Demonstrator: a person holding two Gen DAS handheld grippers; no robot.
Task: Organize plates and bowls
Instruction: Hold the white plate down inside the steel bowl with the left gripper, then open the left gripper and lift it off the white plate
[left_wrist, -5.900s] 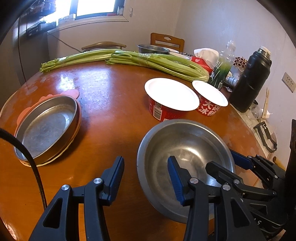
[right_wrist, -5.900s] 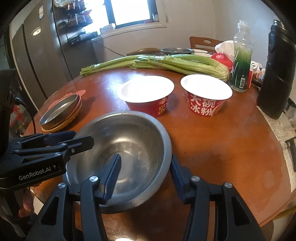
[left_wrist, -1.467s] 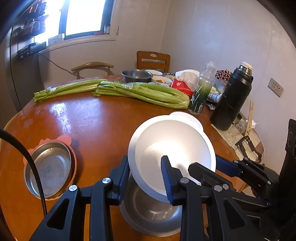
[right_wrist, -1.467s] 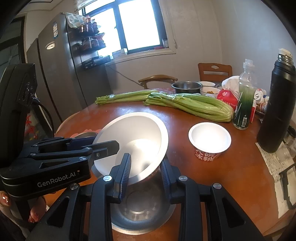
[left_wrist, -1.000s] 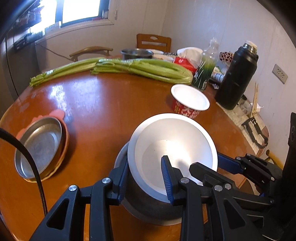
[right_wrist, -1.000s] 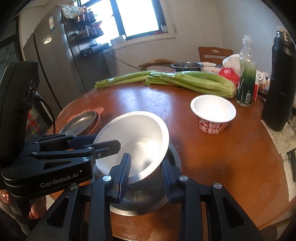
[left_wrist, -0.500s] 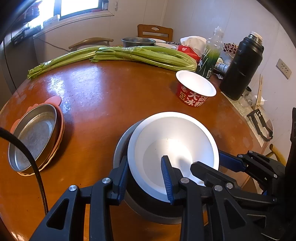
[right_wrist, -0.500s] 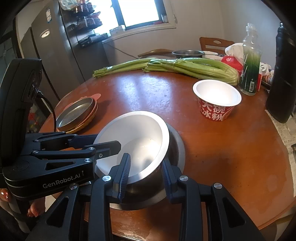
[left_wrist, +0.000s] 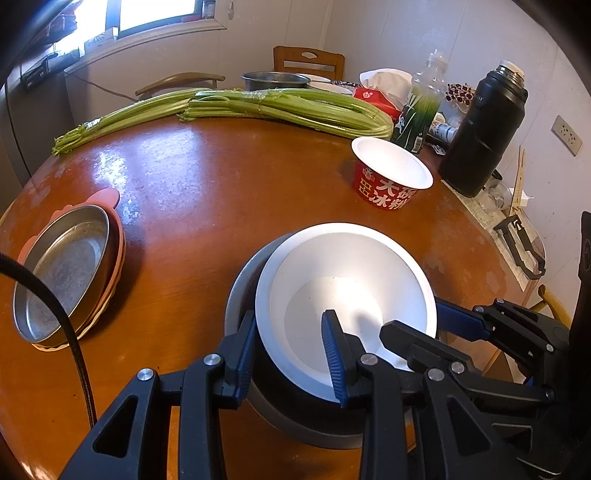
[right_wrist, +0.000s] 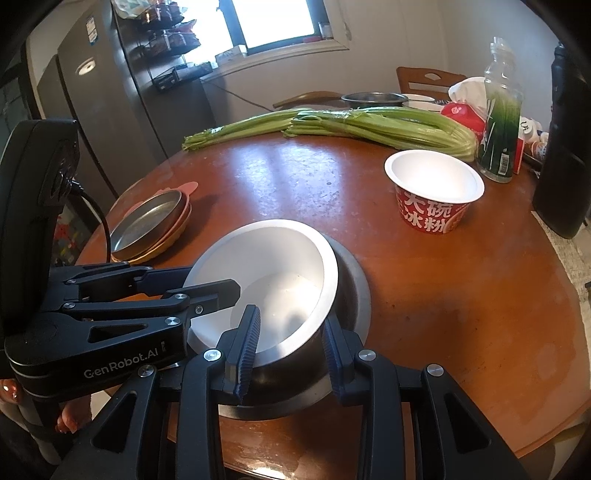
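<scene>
A white-lined bowl (left_wrist: 351, 280) (right_wrist: 273, 254) rests tilted inside a larger steel bowl (left_wrist: 240, 288) (right_wrist: 356, 291) at the near edge of the round wooden table (left_wrist: 221, 192). My left gripper (left_wrist: 290, 356) is shut on its near-left rim, one finger inside and one outside. My right gripper (right_wrist: 290, 347) is shut on the near-right wall in the same way. Each gripper shows in the other's view: the right gripper (left_wrist: 432, 328) and the left gripper (right_wrist: 207, 288). A smaller red noodle bowl (left_wrist: 388, 181) (right_wrist: 432, 192) stands apart, farther right.
A steel plate (left_wrist: 62, 273) (right_wrist: 151, 221) lies on pink plates at the table's left edge. Long celery bunches (left_wrist: 288, 107) cross the far side. A black flask (left_wrist: 480, 133), a green bottle (right_wrist: 500, 122) and another steel bowl (left_wrist: 269, 79) crowd the far right.
The white-lined bowl, held in both grippers, has come down from above the steel bowl into it. Much earlier it stood on the table and both grippers were open at the steel bowl's rim.
</scene>
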